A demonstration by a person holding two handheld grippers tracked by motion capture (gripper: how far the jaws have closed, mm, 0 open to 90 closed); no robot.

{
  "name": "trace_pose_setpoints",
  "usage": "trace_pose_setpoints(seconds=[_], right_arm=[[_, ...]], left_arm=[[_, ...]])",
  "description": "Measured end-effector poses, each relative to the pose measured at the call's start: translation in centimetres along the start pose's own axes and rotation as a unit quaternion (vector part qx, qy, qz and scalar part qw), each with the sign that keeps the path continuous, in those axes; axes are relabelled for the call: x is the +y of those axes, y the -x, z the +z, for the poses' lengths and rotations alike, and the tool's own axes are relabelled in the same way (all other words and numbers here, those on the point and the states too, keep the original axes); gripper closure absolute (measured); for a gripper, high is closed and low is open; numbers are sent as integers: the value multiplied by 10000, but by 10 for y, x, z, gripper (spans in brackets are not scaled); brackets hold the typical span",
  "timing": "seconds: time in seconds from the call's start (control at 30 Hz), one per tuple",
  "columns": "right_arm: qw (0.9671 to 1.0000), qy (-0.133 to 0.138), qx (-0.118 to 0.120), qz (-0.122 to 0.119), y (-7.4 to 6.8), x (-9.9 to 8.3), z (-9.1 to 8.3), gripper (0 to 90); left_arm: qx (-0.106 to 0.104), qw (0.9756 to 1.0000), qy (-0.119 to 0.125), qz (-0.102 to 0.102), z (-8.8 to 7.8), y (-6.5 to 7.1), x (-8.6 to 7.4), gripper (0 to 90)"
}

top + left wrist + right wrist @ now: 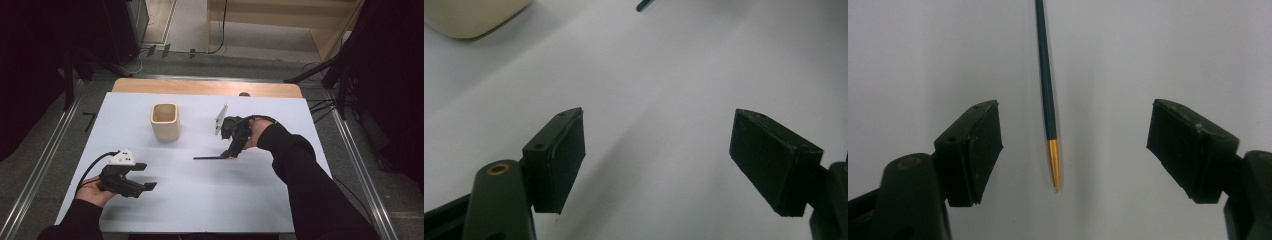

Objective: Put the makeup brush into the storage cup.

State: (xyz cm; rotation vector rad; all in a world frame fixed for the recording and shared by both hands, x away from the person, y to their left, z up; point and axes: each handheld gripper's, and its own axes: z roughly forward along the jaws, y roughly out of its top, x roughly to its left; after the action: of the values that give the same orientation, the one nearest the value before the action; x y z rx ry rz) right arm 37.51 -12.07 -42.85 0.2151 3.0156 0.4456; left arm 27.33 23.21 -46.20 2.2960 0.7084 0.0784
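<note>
Nearest you, your left tool [145,186] sits low over the front-left part of the desk [200,200], held in your left hand [92,192], its grey three-cornered plate [122,159] on top and its cable [92,167] looping off to the left. In the left gripper view that left tool [656,160] has its jaws wide apart, nothing between them, just bare white desk surface [664,75]. The jaws point toward the desk's middle.

Farther in, on the right half, your right hand [257,132] holds the right tool [231,154] tipped down at the desk. In the right gripper view the right tool [1075,150] is wide, pads well clear on both sides. The pen [1047,90] lies flat on the desk, running straight away from the camera, dark slim barrel with a gold pointed tip [1054,165] nearest the camera. The tip sits between the two jaws, a little closer to the left one, touching neither. In the high view the pen [210,158] stretches leftward from the right tool's tip, around desk centre.

Beyond that, left of centre, a cream square-ish cup [164,121] stands upright, mouth open upward, well apart from the pen. Its corner shows in the left gripper view [469,17] at top left.

Far edge: bare wood strip of the desk [207,87], then the floor [240,62] with cables.
</note>
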Motion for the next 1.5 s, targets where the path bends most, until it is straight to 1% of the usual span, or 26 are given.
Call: trace_pose_setpoints(seconds=[0.07,0.13,0.2,0.23,0.43,0.57,0.6,0.63,0.7,0.8,0.87,0.9,0.93,1.1,1.17,1.2,1.37,1.47,1.5], right_arm=[[9999,-82,3,-63,0,1,1,230],[9999,-157,1,-34,-1,2,3,232],[9998,-213,33,-57,-2,2,4,232],[9997,-244,11,-101,-2,3,5,233],[9995,-284,36,-91,-2,5,9,233],[9996,-251,36,-151,-3,5,12,233],[9996,-270,21,-98,-4,6,13,232],[9995,-271,46,-169,-4,6,15,233],[9993,-316,35,-175,-4,7,17,232],[9991,-371,86,-204,-4,8,21,232],[9990,-402,111,-187,-5,8,23,229],[9990,-425,100,-127,-6,9,24,226],[9988,-437,104,-175,-5,9,26,225],[9983,-524,148,-190,-6,10,32,225],[9986,-475,163,-139,-7,9,34,232],[9988,-452,136,-151,-7,9,35,238],[9986,-513,117,-100,-8,4,41,262],[9982,-563,126,-137,-7,3,43,293],[9982,-561,154,-109,-6,2,44,323]], left_arm=[[-1,10000,-2,1,0,0,0,230],[-11,10000,1,3,0,0,0,230],[-12,10000,-1,7,0,0,0,230],[-13,10000,-2,6,0,0,0,230],[-10,10000,0,3,0,0,0,230],[-16,10000,9,5,0,0,0,230],[-14,10000,7,6,0,0,0,230],[-10,10000,2,4,0,0,0,230],[-12,10000,11,7,0,0,0,230],[-10,10000,2,9,0,0,0,230],[-8,10000,0,8,0,0,0,230],[-8,10000,12,7,0,0,0,230],[-9,10000,14,10,0,0,0,230],[-5,10000,4,13,0,0,0,230],[-7,10000,8,10,-1,0,0,230],[-5,10000,4,11,-1,0,0,230],[-16,10000,13,18,0,0,0,230],[-7,10000,14,15,0,0,0,230],[-7,10000,15,15,0,0,0,230]])
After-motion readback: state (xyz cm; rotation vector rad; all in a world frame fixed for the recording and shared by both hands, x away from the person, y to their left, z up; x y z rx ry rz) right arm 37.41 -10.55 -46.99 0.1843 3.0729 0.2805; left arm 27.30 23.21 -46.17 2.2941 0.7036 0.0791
